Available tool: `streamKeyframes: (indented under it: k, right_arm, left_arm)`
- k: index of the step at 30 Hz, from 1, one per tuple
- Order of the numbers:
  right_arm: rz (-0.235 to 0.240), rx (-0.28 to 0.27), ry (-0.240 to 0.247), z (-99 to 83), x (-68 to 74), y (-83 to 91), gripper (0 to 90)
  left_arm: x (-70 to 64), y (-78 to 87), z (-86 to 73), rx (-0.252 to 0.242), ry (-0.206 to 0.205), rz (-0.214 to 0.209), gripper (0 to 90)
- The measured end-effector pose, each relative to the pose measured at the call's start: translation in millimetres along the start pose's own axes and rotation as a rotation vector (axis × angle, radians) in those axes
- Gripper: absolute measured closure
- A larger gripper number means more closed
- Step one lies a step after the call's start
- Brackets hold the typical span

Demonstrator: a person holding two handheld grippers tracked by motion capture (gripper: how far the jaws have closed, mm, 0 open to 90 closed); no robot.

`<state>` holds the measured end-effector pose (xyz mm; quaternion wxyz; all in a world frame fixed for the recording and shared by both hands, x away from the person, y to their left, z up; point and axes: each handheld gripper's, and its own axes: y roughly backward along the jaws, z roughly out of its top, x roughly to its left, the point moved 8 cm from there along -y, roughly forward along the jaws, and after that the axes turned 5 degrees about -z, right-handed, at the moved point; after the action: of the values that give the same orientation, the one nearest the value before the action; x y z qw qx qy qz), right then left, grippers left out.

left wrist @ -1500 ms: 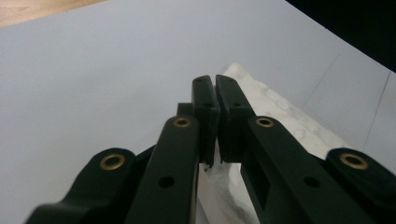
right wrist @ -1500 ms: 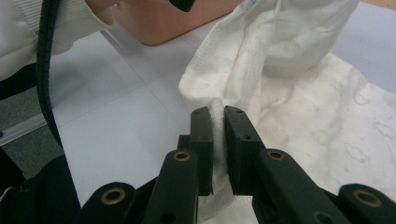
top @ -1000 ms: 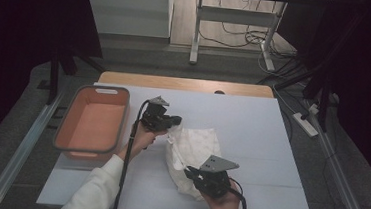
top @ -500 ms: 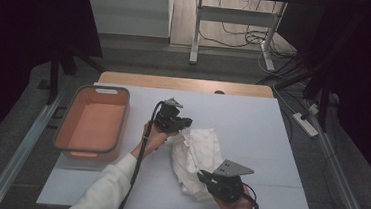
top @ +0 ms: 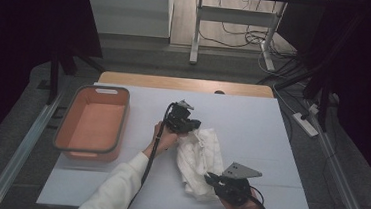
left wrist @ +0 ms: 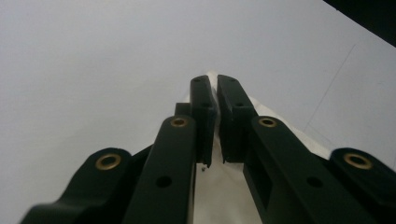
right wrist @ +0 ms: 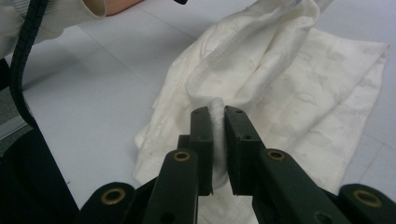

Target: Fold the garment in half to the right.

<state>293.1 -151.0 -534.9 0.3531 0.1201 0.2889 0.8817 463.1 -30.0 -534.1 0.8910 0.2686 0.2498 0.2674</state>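
The cloth (top: 200,158), lying at the centre of the worktop (top: 271,136), is being pinched by both tongs (top: 190,126) (top: 211,179); the thin hems are probably being held weakly and could slip if pulled apart.

orange bin (top: 91,124) blocks table's (top: 252,120) left edge; far and right stretches open.
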Motion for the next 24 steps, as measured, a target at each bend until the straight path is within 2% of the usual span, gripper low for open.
streamKeyframes:
  k: [12, 24]
  right_arm:
    - [-0.008, 0.02, -0.012, -7.0, -6.7, 2.4, 82.0]
    - [-0.025, 0.034, -0.017, -13.1, -12.3, 5.4, 81.4]
  left_arm:
    - [-7.6, -17.3, 5.6, 0.024, -0.008, 0.002, 82.5]
    - [-14.8, -22.1, 9.3, 0.025, -0.025, -0.005, 81.5]
